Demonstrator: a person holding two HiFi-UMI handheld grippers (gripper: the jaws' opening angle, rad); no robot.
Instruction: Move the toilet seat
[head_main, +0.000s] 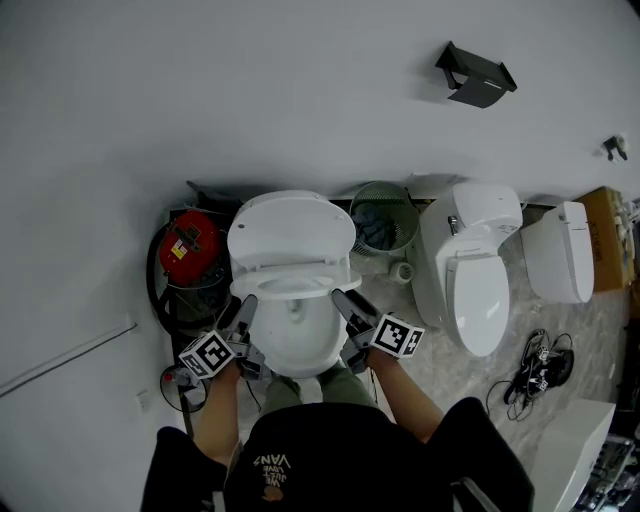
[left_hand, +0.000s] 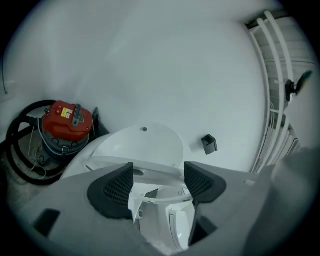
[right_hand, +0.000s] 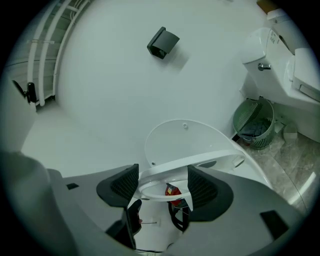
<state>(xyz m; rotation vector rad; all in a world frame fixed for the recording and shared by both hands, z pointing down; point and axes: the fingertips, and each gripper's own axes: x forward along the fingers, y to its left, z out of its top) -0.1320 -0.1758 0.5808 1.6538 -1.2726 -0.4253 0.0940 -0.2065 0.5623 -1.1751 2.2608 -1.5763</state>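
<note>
Toilet seat: the white toilet seat is lifted clear of the bowl at its near edge and tilted. It is hinged at the far side, in front of the lid.
Lid: the lid stands upright at the far side, against the white wall.
Left gripper: the left gripper is at the seat's near left side. Its jaws stand well apart and the seat's rim runs across the gap. Neither pad plainly presses on it, so it has no firm hold.
Right gripper: the right gripper is at the seat's near right side. Its jaws are also wide apart with the rim crossing between them, and no clamping shows.
Gap under seat: in the right gripper view the bowl's rim shows below the raised seat, and a patch of red shows through the opening.
Left of toilet: a red vacuum cleaner with a black hose sits just beside the bowl.
Right of toilet: a green waste basket stands near the wall, and a second white toilet with its lid down is further right.
Wall: a black paper holder is mounted high on the right.
Floor, near right: a tangle of black cables lies on the tiles.
</note>
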